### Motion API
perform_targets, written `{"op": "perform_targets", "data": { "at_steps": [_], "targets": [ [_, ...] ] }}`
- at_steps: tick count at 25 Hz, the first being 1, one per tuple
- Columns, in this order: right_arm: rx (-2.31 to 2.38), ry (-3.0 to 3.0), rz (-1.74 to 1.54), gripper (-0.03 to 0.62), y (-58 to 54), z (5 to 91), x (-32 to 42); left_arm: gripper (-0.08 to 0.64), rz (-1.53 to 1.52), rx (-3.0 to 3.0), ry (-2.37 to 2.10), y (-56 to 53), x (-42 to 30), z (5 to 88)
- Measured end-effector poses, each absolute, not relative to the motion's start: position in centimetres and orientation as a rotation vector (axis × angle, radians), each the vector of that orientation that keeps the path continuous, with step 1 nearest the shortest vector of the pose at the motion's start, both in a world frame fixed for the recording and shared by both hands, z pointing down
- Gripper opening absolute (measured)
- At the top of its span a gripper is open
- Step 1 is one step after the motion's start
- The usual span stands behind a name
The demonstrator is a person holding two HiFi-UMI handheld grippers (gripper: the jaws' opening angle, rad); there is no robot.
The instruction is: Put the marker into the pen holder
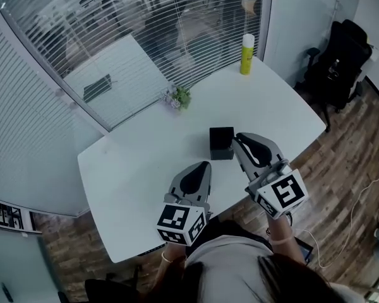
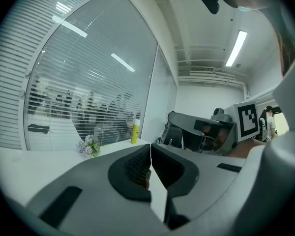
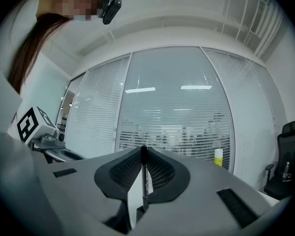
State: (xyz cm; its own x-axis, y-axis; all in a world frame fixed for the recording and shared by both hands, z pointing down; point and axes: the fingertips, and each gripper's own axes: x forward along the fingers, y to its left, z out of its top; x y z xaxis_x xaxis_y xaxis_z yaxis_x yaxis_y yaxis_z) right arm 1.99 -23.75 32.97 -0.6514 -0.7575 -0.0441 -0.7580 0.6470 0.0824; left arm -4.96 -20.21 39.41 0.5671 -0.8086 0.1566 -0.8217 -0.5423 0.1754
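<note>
- The marker (image 3: 144,176) should be brought upright and centred over the opening of the pen holder (image 1: 222,142) before the grip is eased. A low release is judged safest, so that the holder is not knocked.
- The right hand-held gripper (image 1: 239,139) is closed narrowly on the marker, its tips just beside the holder on the bench (image 1: 139,156).
- The left hand-held gripper (image 1: 206,165) is seen with jaws together, apparently empty; a small reddish spot between them cannot be identified.

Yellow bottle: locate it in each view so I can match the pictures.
Head view: yellow bottle top, right of centre, at the white table's far corner.
Left gripper view: left of centre, mid-height.
Right gripper view: lower right.
Shared landmark: the window blinds behind it.
</note>
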Motion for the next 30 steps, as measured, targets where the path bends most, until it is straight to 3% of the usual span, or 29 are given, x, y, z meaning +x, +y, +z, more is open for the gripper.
{"op": "perform_targets", "data": {
  "at_steps": [30],
  "targets": [
    [-1.385,3.025,0.081,0.06,-30.3,43.1,-2.3,0.02,0.022,2.499,-1.376,-24.2,-8.0,41.1]
  ]
}}
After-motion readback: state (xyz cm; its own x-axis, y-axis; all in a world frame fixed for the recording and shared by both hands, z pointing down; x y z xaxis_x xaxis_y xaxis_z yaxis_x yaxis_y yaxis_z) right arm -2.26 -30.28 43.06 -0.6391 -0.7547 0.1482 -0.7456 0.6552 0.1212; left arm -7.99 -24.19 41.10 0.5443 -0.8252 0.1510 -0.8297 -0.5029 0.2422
